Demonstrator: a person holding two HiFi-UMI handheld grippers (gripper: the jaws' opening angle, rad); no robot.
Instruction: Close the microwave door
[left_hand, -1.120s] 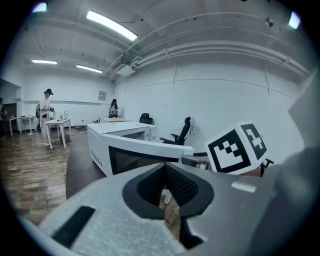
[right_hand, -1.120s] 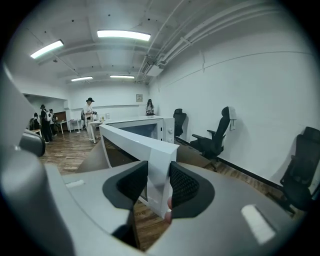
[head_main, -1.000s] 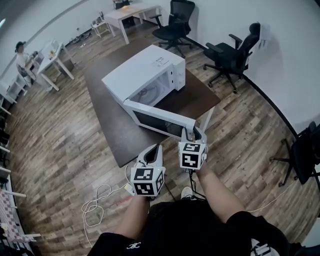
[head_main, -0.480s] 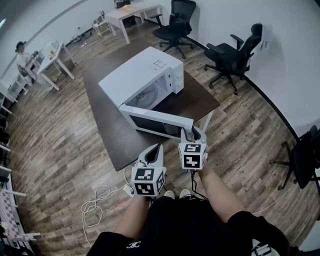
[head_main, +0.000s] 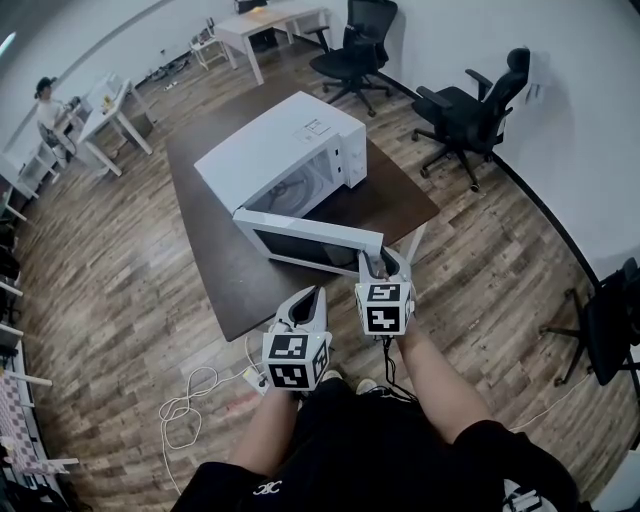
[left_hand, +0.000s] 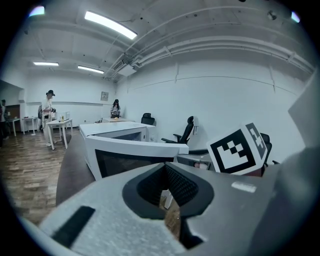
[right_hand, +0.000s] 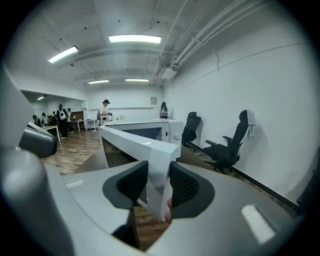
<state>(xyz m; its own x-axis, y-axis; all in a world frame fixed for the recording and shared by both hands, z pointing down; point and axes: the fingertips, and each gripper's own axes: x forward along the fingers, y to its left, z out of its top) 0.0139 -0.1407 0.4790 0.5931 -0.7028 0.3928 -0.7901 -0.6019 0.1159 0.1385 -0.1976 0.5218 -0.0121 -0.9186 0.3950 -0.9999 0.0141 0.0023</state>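
Looking down in the head view, you see the whole white microwave (head_main: 285, 145) sitting on a dark counter (head_main: 215, 255). The microwave door (head_main: 310, 245) is not closed; it sticks out from the box toward the person, with its free end close to the counter's near corner. The right tool (head_main: 385, 262) is at that free end. The left tool (head_main: 316, 294) is just beside it, a bit nearer the person, off the counter and over the wood floor (head_main: 120, 300).

The right tool view shows what the head view cannot: the thin white edge of the door (right_hand: 159, 170) stands right between the two black pads (right_hand: 186, 184), and the pads sit tight on both sides of it. The jaws are wide because the door edge fills them.

The left tool view shows the left tool (left_hand: 165, 167) with its tips together and nothing in it — only a bit of floor shows through the small gap. It also shows the dark window of the door (left_hand: 132, 162) from the front and the right tool's marker cube (left_hand: 239, 150) beside it.

Only the head view shows the white cable (head_main: 190, 405) curled on the floor and the two black chairs (head_main: 468, 108) by the wall.
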